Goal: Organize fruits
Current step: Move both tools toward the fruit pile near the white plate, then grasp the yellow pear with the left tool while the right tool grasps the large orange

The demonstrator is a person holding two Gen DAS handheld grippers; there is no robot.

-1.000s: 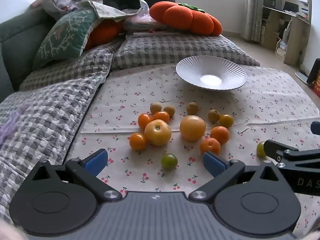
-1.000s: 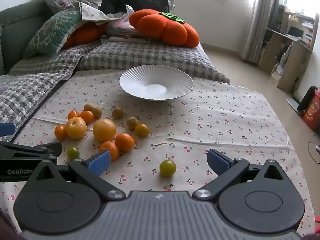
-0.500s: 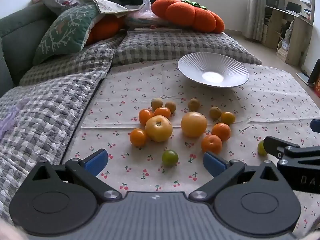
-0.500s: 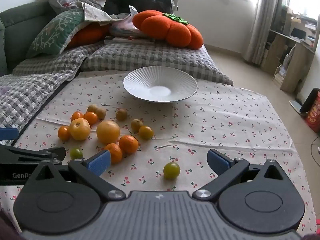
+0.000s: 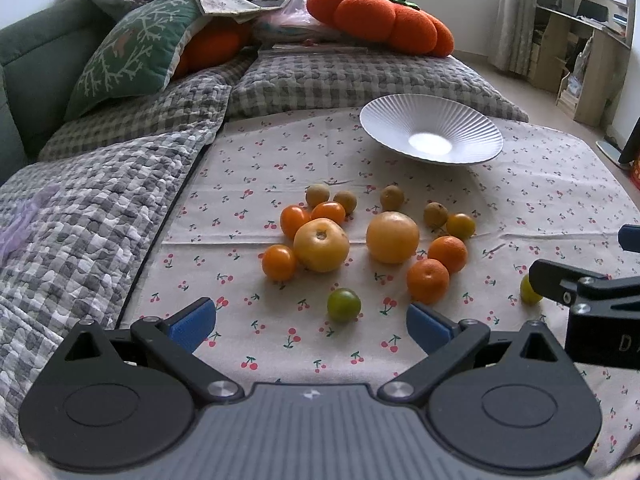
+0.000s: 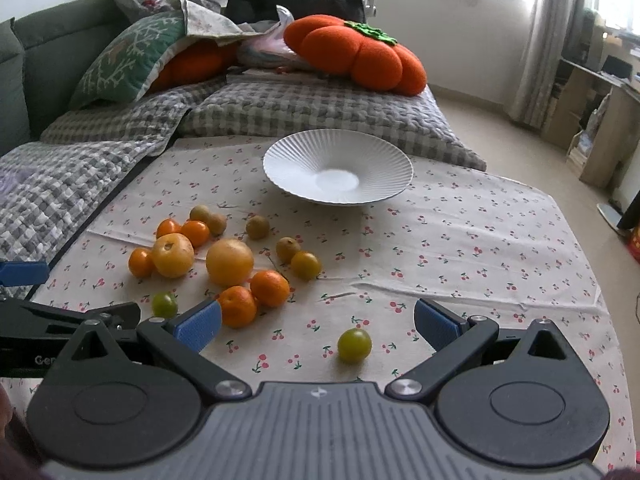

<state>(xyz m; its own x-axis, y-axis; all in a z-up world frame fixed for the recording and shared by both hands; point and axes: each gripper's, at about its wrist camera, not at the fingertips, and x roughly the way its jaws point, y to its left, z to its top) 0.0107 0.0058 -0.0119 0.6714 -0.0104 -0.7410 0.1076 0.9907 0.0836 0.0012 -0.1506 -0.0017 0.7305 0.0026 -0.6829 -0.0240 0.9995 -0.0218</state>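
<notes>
The fruit lies loose on the cherry-print cloth (image 6: 460,248) over the bench, and the ribbed white plate (image 6: 338,172) beyond it holds nothing yet. The right gripper (image 6: 316,326) has its jaws spread wide, with the small yellow-green round fruit (image 6: 354,345) sitting between them, just ahead. The left gripper (image 5: 311,322), jaws equally spread, faces a darker green small fruit (image 5: 343,304). To do this well, I judge each should come in low, centre the fruit, and close gently, since round fruit rolls away easily.
</notes>
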